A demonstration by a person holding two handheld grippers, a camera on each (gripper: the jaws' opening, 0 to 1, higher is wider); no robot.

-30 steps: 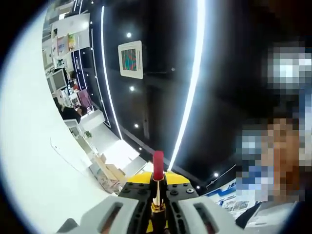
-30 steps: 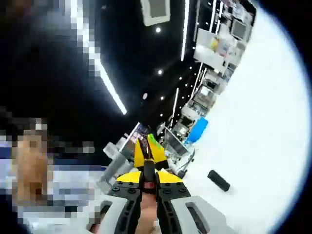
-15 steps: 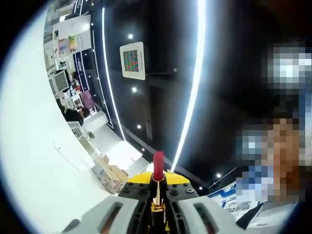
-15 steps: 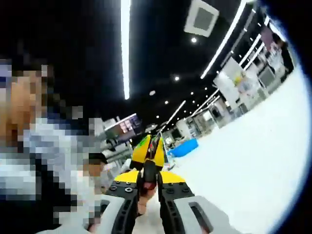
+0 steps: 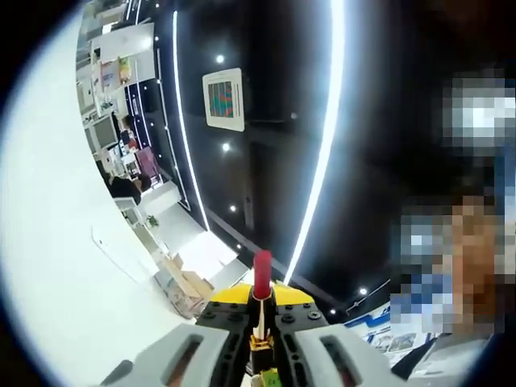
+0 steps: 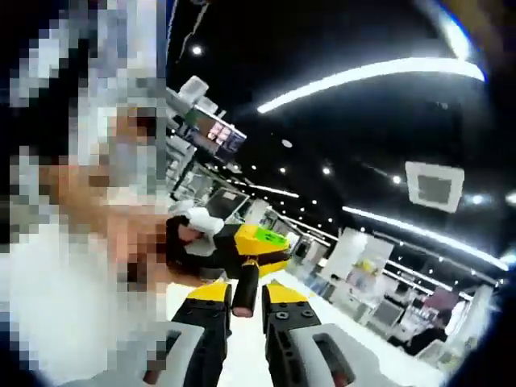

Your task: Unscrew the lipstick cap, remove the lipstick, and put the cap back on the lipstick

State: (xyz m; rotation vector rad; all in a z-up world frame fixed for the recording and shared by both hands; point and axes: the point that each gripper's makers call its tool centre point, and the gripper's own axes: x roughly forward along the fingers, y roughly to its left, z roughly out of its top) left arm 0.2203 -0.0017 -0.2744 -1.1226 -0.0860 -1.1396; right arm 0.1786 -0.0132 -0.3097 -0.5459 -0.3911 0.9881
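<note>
Between the left tongs (image 5: 260,318), clenched, stands the lipstick (image 5: 261,278); right tongs (image 6: 246,302) grasp the cap (image 6: 245,288).

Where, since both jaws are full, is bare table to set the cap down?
The white table left of the lipstick is bare up to the boxes. Crowded by the right gripper: its cap is close to the left gripper.

Lipstick (image 5: 261,278) stands between left gripper (image 5: 260,310) jaws; cap (image 6: 244,290) in right gripper (image 6: 246,300).
</note>
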